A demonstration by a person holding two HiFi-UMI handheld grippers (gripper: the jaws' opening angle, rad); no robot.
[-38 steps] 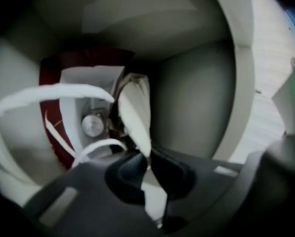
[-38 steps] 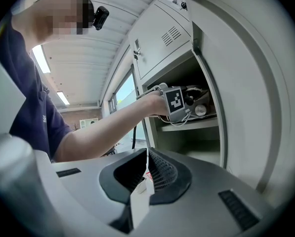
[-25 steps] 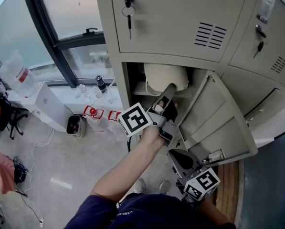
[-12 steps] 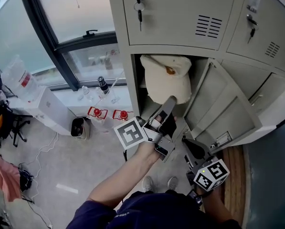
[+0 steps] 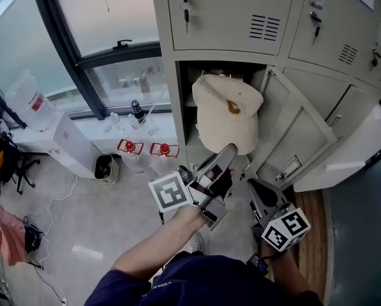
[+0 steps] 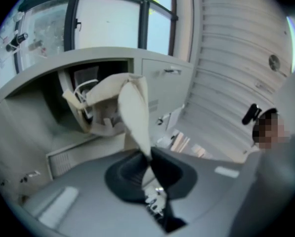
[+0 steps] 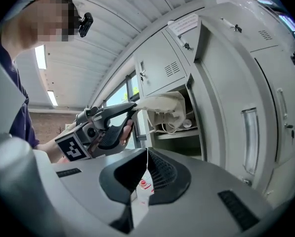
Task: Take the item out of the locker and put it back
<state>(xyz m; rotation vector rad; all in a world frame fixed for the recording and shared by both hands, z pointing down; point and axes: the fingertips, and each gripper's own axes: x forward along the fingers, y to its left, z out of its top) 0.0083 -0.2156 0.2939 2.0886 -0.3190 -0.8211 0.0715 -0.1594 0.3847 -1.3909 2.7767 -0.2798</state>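
Now I'm drawing the cap (image 5: 226,120) out of the locker (image 5: 181,101), left hand-held gripper (image 5: 230,150) pinching its brim; right hand-held gripper (image 5: 255,187) closed, empty; putting back comes next.

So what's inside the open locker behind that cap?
The cream cap, pinched in the left tool, covers most of the open locker. The right gripper view shows a shelf with white cord on it; the rest is hidden.

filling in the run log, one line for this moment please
left tongs: shut on cap brim | cap: hanging at locker mouth | right tongs: shut, empty | door: open
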